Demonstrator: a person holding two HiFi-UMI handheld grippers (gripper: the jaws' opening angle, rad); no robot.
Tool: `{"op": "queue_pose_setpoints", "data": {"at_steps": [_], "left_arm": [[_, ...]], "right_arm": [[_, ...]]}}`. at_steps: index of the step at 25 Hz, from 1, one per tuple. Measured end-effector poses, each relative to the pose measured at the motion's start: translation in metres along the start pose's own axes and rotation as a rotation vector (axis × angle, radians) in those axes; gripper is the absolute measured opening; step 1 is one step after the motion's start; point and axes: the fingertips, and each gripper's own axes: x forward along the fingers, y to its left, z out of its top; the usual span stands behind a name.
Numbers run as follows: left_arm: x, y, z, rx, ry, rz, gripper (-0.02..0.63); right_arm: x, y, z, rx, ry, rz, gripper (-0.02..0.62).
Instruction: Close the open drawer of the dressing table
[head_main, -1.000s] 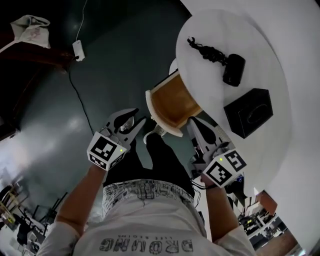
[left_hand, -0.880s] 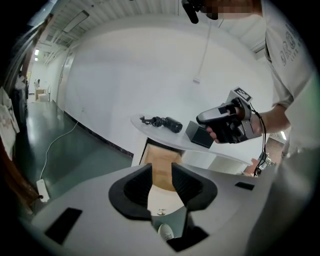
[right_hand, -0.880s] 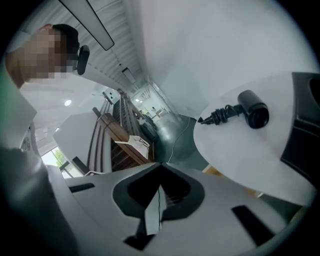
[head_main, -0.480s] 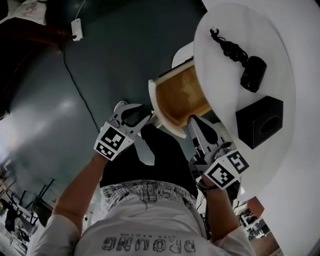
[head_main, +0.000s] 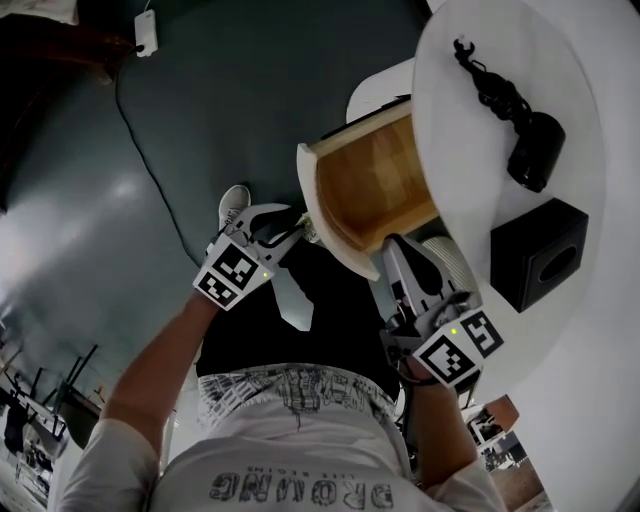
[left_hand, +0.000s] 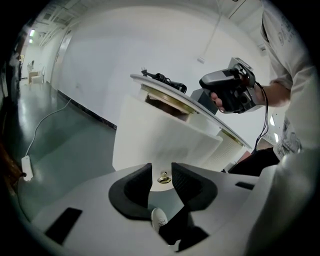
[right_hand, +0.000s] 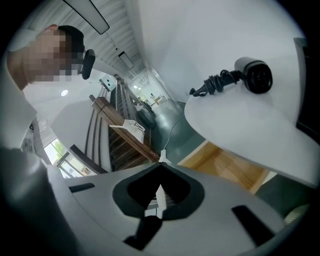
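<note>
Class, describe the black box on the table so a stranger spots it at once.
Find the round white table top above the open drawer. Two black things lie on it; the box is square-cornered and cordless, unlike the rounded appliance with a tangled cord.

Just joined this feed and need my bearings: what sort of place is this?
Probably a staged test hall, not a home: a white dressing table with an open drawer stands on glossy green floor, a power strip lying on it.
</note>
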Motion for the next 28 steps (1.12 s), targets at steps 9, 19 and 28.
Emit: {"op": "queue_pose_setpoints", "data": {"at_steps": [9, 19, 28], "left_arm": [[0.030, -0.006, -0.032, -0.016, 0.067, -0.050, 0.135], [0.053, -0.006, -0.028, -0.025, 0.100, -0.066, 0.120], [0.093, -0.009, 0.001, 0.024, 0.093, -0.124, 0.120]], "right_arm": [[-0.007, -0.015, -0.013, 0.022, 0.001, -0.041, 0.008], [-0.023, -0.028, -0.011, 0.060, -0.040, -0.081, 0.008], [-0.045, -0.042, -0.008, 0.083, -0.098, -0.146, 0.008]]}}
